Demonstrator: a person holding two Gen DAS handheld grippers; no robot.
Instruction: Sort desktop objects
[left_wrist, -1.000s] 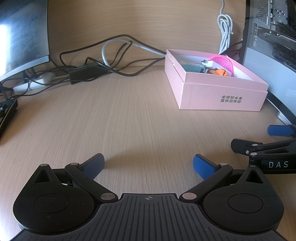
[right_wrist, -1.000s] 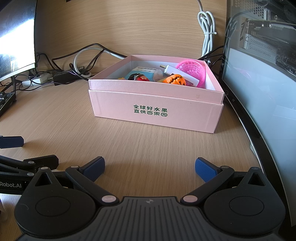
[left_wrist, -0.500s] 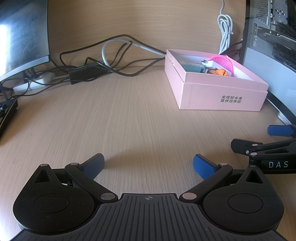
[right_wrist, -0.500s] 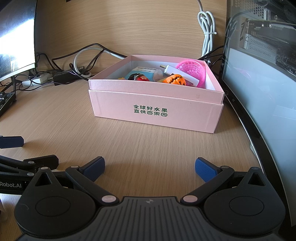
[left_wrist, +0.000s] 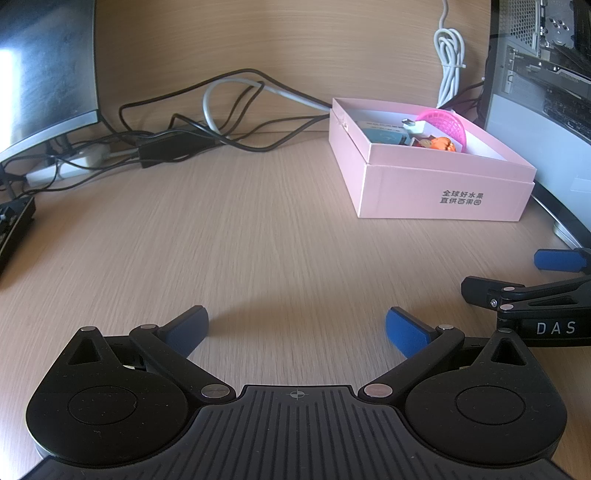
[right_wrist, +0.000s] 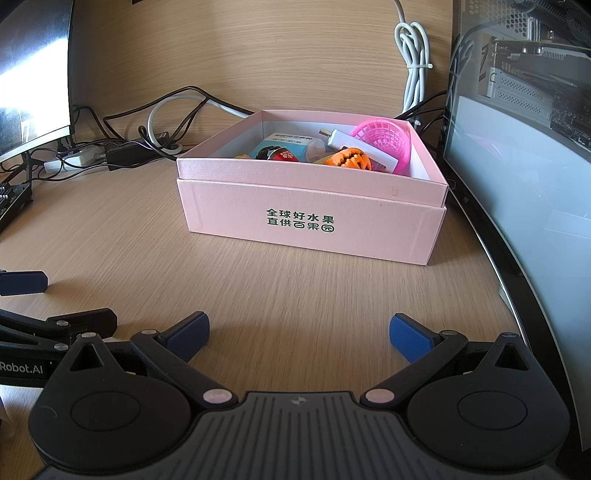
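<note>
A pink cardboard box (right_wrist: 310, 229) (left_wrist: 439, 192) stands open on the wooden desk. Inside lie a pink mesh basket (right_wrist: 388, 138) (left_wrist: 443, 123), an orange pumpkin toy (right_wrist: 349, 158) (left_wrist: 441, 143), a white USB stick (right_wrist: 354, 142), a blue packet (right_wrist: 286, 142) and a small red and black figure (right_wrist: 277, 154). My left gripper (left_wrist: 295, 328) rests low over bare desk, open and empty, well left of the box. My right gripper (right_wrist: 299, 332) is open and empty too, in front of the box. Each gripper shows at the edge of the other's view.
Tangled black and white cables (left_wrist: 221, 110) and a power strip (left_wrist: 70, 166) lie along the back wall. A monitor (left_wrist: 40, 74) stands at the left, a glass-sided computer case (right_wrist: 524, 155) at the right beside the box. A bundled white cable (right_wrist: 413, 62) hangs on the wall.
</note>
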